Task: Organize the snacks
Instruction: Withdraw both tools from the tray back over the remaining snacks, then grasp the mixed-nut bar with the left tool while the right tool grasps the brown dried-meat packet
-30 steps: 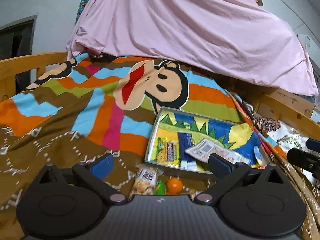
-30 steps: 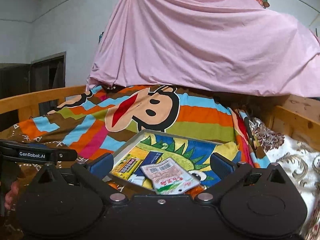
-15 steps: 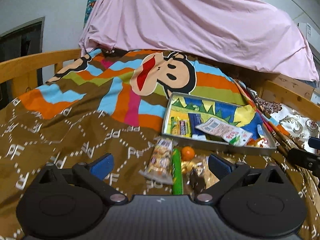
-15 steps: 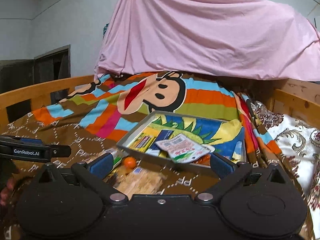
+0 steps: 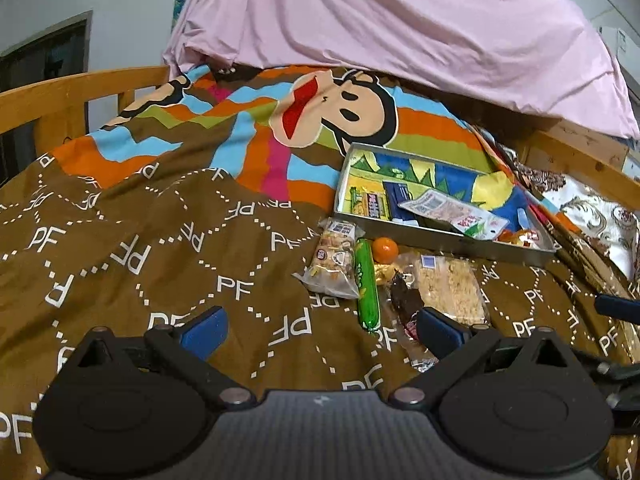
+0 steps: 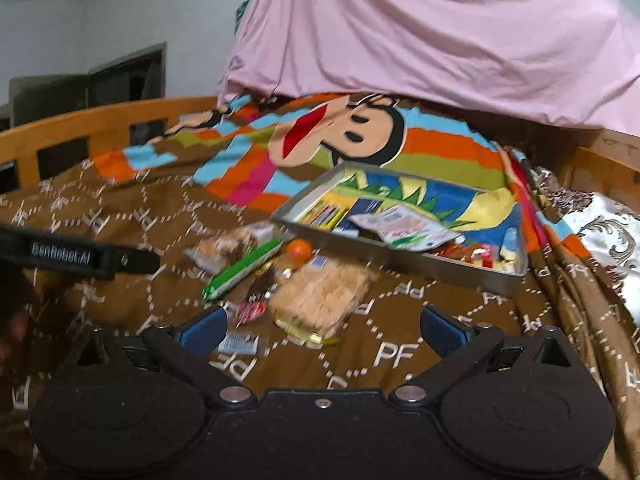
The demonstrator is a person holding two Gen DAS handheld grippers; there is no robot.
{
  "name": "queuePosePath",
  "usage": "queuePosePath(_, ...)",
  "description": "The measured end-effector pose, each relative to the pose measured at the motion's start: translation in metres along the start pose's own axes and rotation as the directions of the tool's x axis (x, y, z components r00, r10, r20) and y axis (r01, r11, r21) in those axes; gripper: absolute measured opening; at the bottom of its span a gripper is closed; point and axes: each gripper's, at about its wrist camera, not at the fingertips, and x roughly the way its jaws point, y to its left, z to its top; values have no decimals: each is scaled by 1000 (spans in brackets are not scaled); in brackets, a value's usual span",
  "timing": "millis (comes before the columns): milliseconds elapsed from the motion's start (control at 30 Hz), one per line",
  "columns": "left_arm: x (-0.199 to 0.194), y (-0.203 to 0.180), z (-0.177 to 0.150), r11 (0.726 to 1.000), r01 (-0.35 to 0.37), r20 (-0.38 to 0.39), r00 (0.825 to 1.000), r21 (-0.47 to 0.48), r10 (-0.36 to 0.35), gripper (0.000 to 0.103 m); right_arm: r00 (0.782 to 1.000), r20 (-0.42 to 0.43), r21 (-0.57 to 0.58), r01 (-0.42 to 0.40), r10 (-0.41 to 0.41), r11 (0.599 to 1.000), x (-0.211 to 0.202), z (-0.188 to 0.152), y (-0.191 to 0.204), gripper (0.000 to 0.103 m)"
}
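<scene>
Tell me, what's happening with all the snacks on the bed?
A person holds a gripper in each hand, tidying snacks. Both the left gripper and right gripper are open and hold nothing. A metal tray on the monkey blanket already has some packets inside. A green stick snack, a small orange and a rice cracker pack lie loose in front of it.
</scene>
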Motion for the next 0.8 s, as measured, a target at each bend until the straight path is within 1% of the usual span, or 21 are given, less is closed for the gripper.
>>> queuePosePath(133,7,-3,6,1000,16,-36,999,17,-15,102,1000,-21,-24,-8,8,1000,7,-7,4,102)
queuePosePath(233,14,-6,12,999,20,-66,998,50,-17,102,999,-36,-17,-14,13,1000,15,-8,5,102)
queuePosePath(467,30,-7,28,991,12,-88,996,136,0,102,999,-46,-32,-31,29,999,34,-4,8,102)
queuePosePath(633,51,1,48,987,15,-110,994,162,3,102,997,-56,-41,-55,53,998,59,-1,17,102)
queuePosePath(800,75,2,62,980,40,-131,991,196,-15,102,997,-65,-100,-34,28,994,85,4,32,102)
